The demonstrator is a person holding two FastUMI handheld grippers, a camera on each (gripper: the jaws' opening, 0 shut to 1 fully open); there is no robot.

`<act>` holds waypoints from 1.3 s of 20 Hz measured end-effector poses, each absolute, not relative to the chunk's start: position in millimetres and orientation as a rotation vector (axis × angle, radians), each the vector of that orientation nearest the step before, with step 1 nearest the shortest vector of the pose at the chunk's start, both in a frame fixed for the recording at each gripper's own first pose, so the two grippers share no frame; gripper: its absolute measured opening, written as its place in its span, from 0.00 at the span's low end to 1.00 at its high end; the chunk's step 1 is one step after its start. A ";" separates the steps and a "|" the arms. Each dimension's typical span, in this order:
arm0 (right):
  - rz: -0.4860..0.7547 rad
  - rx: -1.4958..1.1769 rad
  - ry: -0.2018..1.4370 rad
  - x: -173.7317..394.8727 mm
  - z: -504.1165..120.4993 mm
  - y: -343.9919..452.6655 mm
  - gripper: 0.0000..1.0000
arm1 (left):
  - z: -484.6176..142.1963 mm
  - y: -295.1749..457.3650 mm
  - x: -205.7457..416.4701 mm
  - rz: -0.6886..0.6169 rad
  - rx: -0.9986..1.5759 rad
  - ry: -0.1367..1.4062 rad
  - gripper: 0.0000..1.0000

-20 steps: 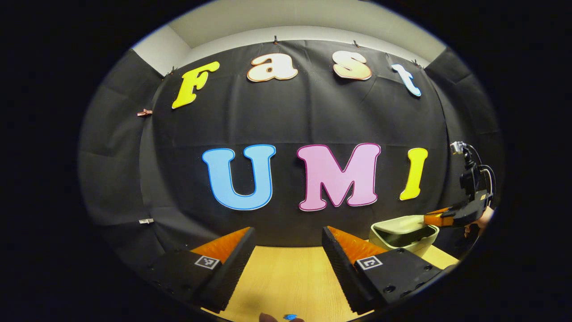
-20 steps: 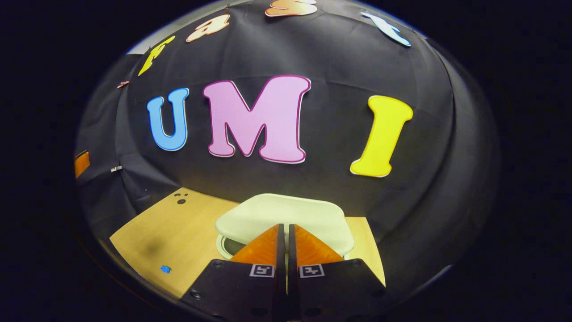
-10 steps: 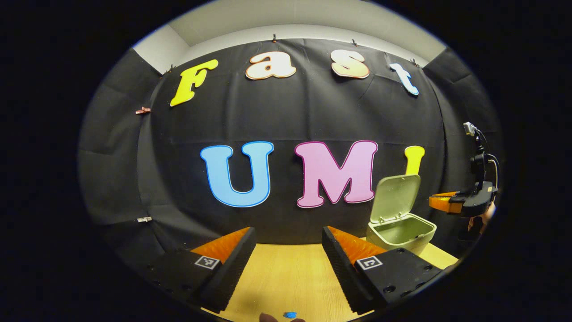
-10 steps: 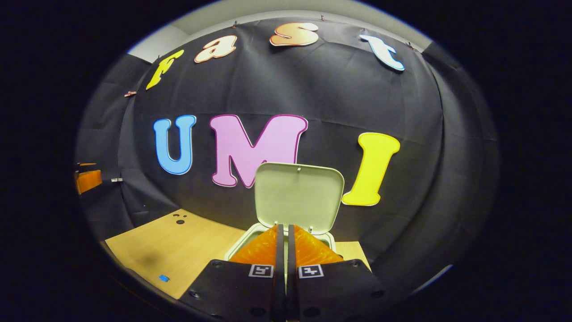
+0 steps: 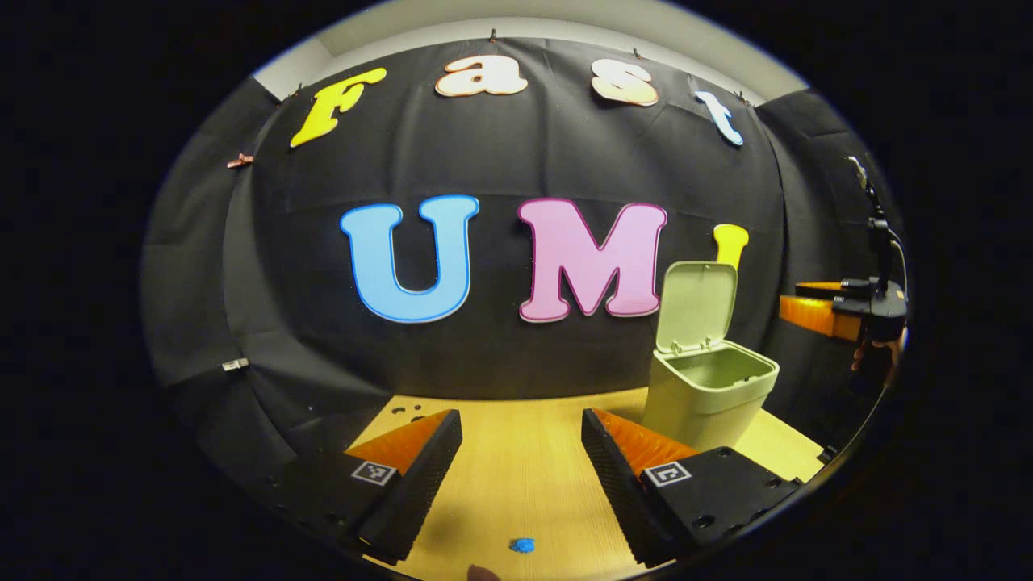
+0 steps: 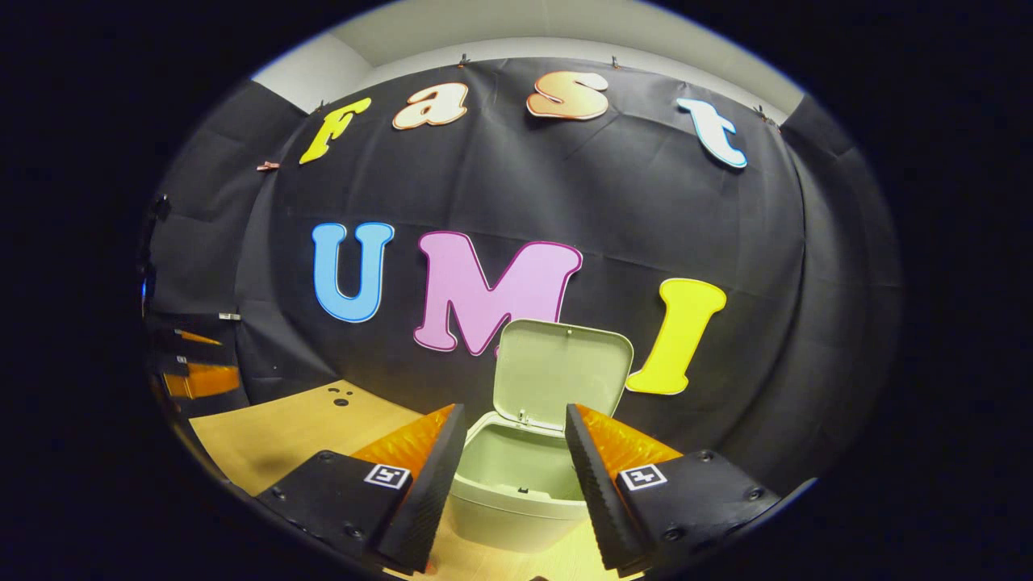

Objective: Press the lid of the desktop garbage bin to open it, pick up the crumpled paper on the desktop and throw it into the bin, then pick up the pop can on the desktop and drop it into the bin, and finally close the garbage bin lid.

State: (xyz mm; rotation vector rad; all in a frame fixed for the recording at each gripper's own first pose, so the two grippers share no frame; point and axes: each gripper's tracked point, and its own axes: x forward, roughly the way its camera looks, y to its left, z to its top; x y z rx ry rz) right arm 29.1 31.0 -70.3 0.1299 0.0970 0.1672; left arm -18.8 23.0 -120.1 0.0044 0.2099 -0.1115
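The pale green desktop bin (image 5: 710, 395) stands on the wooden table (image 5: 524, 484) at the right, its lid (image 5: 698, 303) swung up against the wall. In the right gripper view the bin (image 6: 516, 484) sits just beyond my right gripper (image 6: 512, 464), with the lid (image 6: 565, 371) upright behind it. That gripper is open and holds nothing. My left gripper (image 5: 520, 456) hovers open over bare table, empty. The right gripper (image 5: 839, 311) appears in the left gripper view, above and right of the bin, held by a hand. My left gripper (image 6: 198, 379) shows far left in the right gripper view.
A small blue mark (image 5: 522, 545) lies on the table near the front edge. Small dark holes (image 6: 339, 395) dot the tabletop at the back left. The black cloth wall stands close behind the bin.
The bin lid sprang from almost shut to fully upright. My right gripper lifted off it, drew back and opened. The left gripper view tilted down, showing more table.
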 end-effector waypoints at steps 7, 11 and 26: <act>0.163 0.119 0.107 1.3 -69.1 40.4 0.80 | -220.2 26.5 -25.3 -0.170 -0.022 0.368 0.96; 0.146 0.094 0.126 -13.0 -71.2 38.2 0.80 | -282.4 28.2 -29.2 -0.187 -0.031 0.476 0.96; 0.048 0.077 0.196 -48.8 -81.8 7.9 0.80 | -465.2 17.0 -31.4 -0.242 0.033 0.817 0.75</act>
